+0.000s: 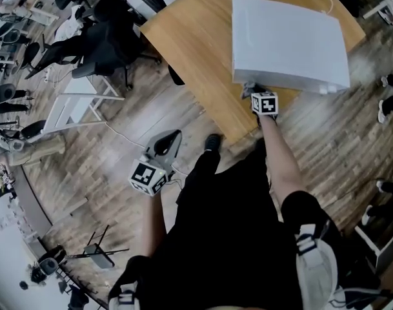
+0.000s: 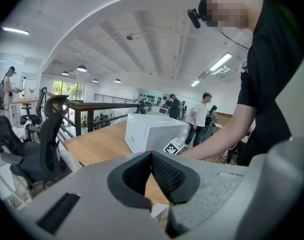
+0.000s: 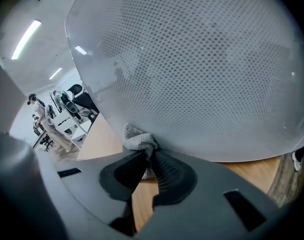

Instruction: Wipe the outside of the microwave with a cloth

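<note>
Nearest the head camera is the person's black-clad torso, with one forearm extended to each side. The right gripper (image 1: 253, 93) is at the near edge of the wooden table (image 1: 196, 41), with its marker cube facing upward. Its own view shows both jaws of the right gripper (image 3: 151, 156) clamped on a bunched grey cloth (image 3: 138, 139). The cloth (image 1: 248, 88) protrudes past the jaw tips and touches the lower edge of the microwave (image 3: 201, 69), on a white face covered with fine dots. The white microwave (image 1: 290, 41) stands on the table, toward its right end, and the gripper meets it at the near left corner.

The left gripper (image 1: 173, 137) is held low over the wood-plank floor (image 1: 119, 154), well apart from the microwave and just beside the person's left leg. It points toward the table. In its own view the jaws of the left gripper (image 2: 152, 156) meet at the tips, and nothing is held between them. The microwave (image 2: 152, 131) and the table (image 2: 97, 144) lie beyond. A black office chair (image 1: 102, 44) stands near the table's left end.
</note>
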A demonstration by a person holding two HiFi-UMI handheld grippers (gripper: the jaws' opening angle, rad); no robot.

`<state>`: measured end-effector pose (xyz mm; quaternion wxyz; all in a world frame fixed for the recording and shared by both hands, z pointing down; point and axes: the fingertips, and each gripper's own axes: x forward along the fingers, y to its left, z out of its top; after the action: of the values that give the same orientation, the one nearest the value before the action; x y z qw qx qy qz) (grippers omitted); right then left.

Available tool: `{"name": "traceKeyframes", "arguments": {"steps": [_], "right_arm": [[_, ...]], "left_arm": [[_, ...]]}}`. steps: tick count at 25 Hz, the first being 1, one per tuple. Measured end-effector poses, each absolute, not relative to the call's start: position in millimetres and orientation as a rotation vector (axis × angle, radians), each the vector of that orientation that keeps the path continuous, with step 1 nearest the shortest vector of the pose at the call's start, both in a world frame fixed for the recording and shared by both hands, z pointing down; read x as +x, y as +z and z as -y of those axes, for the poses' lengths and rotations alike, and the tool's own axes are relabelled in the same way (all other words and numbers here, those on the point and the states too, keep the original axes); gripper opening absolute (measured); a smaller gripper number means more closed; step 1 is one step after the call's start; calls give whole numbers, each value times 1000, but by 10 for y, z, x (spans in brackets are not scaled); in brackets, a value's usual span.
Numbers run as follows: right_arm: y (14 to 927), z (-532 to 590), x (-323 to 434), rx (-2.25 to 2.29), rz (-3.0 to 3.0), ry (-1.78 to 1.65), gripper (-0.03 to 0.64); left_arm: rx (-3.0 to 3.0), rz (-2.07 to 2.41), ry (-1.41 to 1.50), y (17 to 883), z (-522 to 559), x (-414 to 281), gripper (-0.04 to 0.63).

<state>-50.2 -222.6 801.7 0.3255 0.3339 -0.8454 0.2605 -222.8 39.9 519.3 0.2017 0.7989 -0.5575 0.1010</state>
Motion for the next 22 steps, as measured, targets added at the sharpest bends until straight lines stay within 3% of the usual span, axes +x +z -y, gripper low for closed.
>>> {"name": "traceKeyframes", "arguments": {"steps": [13,22], "right_arm": [[7934,2029,-1128,797,2289,682,40],[7972,1914,-1119,763,2305,698,40]], "left_arm": [[2179,1592,266,5266,-653,-2434,2],[2173,1603,258,5296,-730,-2452,2]]}}
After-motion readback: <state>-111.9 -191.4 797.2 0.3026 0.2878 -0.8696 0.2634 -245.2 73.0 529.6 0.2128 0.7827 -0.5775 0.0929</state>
